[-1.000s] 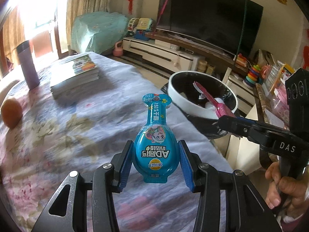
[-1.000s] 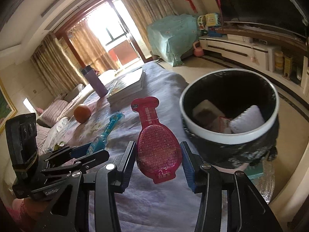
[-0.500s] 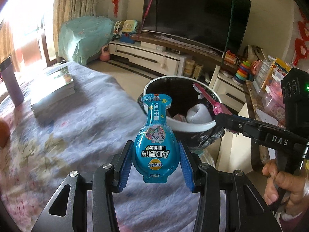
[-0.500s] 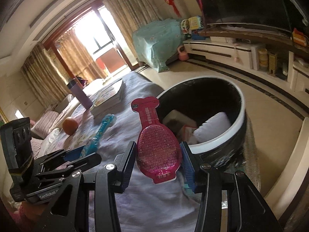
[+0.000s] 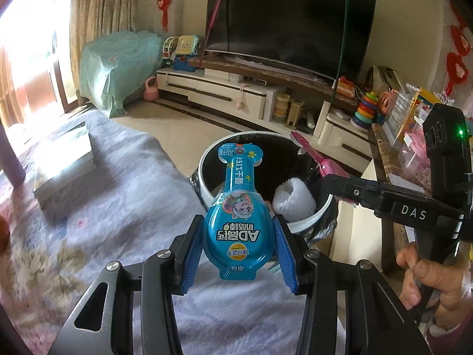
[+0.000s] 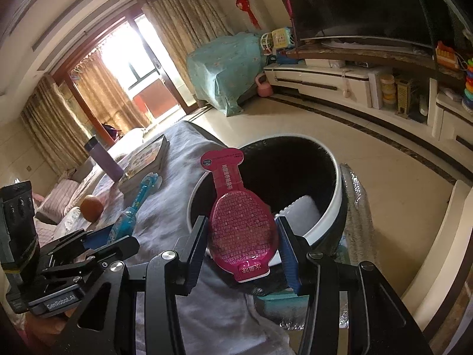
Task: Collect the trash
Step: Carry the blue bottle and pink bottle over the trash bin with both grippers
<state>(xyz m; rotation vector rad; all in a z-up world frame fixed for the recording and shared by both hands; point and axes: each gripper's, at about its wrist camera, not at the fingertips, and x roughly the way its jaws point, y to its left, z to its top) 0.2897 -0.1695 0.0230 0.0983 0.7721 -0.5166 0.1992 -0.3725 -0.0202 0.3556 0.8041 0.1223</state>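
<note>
Left claw (image 5: 238, 245) clenched on blue snack pouch (image 5: 236, 222), right claw (image 6: 241, 244) on pink pouch (image 6: 239, 230). Both grip wide bellies, necks pointing forward toward black-lined trash bin (image 5: 307, 224) beside desk (image 5: 124, 213), probably positioned for dropping in.

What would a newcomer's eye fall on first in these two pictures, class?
Two bottle-shaped plastic snack packets: a blue one clamped in the left gripper, a pink one in the right gripper. Just beyond both stands a white-rimmed, black-lined trash bin beside the cloth-covered table.
</note>
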